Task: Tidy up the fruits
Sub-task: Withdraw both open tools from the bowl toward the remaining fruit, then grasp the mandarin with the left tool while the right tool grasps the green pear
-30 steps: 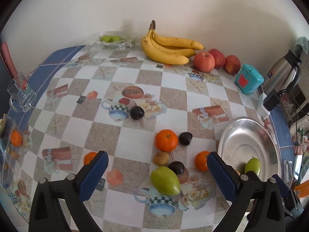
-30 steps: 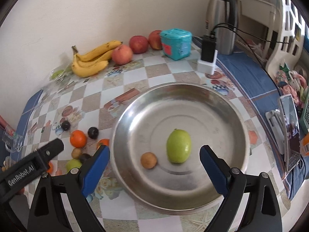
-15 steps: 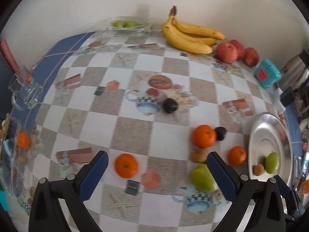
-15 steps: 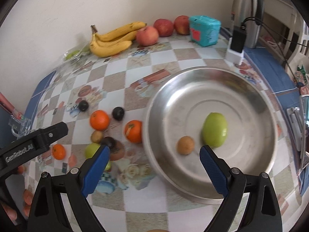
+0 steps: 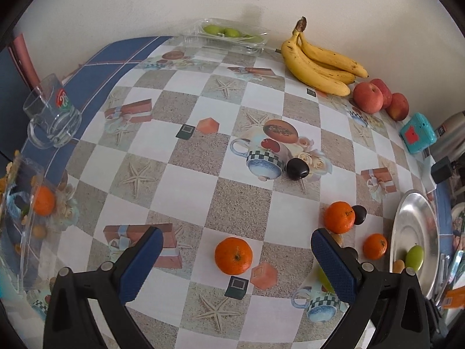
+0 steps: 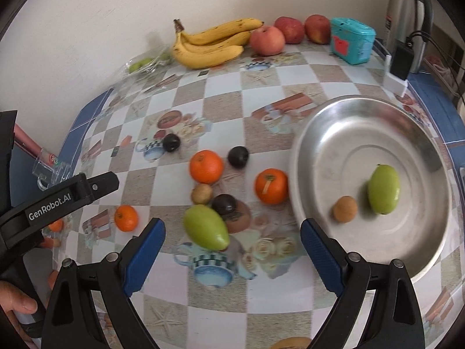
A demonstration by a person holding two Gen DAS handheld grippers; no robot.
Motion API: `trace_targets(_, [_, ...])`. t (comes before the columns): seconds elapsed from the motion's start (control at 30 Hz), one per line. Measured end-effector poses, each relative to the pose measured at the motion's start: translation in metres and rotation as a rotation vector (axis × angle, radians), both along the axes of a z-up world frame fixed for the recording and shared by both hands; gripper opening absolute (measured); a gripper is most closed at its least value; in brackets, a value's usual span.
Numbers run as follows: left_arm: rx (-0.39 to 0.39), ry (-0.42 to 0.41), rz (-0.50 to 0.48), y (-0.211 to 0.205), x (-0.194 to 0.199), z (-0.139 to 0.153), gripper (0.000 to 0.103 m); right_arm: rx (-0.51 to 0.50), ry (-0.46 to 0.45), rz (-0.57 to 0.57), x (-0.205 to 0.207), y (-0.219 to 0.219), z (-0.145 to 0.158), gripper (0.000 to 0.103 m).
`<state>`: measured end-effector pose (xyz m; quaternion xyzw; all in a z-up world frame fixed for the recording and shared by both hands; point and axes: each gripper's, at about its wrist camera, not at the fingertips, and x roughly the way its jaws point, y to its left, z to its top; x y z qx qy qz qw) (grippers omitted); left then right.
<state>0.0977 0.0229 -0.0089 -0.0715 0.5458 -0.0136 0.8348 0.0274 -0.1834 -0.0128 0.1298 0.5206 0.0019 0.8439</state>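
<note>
Loose fruit lies on the patterned tablecloth beside a steel bowl [image 6: 319, 133]. In the bowl rest a green mango [image 6: 383, 189] and a small brown fruit [image 6: 345, 208]. My left gripper [image 5: 232, 258] hangs open over a small orange [image 5: 233, 256], which sits between its blue pads without contact. My right gripper [image 6: 232, 250] is open above a second green mango [image 6: 205, 226] on the cloth. Around that mango lie two oranges [image 6: 206, 166] [image 6: 271, 186], a brown fruit [image 6: 201, 194] and dark plums [image 6: 238, 157] [image 6: 223, 204]. Another plum [image 5: 297, 169] sits mid-table.
Bananas [image 5: 316, 64], red apples [image 5: 367, 97] and a teal box [image 5: 418, 133] line the back wall. A clear tray of green fruit [image 5: 226, 33] is at the back, a glass mug [image 5: 51, 116] at the left edge. A kettle [image 6: 407, 20] and charger [image 6: 399, 67] stand at right.
Both grippers have shifted left across the table. The left now frames the small orange instead of the mango cluster; the right has left the bowl and hangs over the loose mango.
</note>
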Motion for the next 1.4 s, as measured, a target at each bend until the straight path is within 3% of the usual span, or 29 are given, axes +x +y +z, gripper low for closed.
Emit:
trace_targets(0.3, [-0.04,0.048,0.023,0.009,0.003,-0.014,0.103,-0.006,0.035,0.041,0.009,0.024,-0.01,0.094])
trace_targets(0.63, [-0.064,0.199,0.026,0.003,0.014,-0.064,0.102,-0.033,0.128,0.06,0.018,0.035,-0.041,0.094])
trace_targets(1.0, [-0.021,0.21,-0.003,-0.013,0.023,-0.075,0.1,-0.038,0.175,0.08,0.023,0.04,-0.059,0.094])
trace_targets(1.23, [0.004,0.205,0.0,-0.015,0.028,-0.072,0.085,-0.034,0.159,0.08,0.026,0.041,-0.059,0.092])
trace_targets(1.4, [0.004,0.2,-0.011,-0.012,0.028,-0.064,0.062,-0.02,0.136,0.075,0.026,0.037,-0.053,0.072])
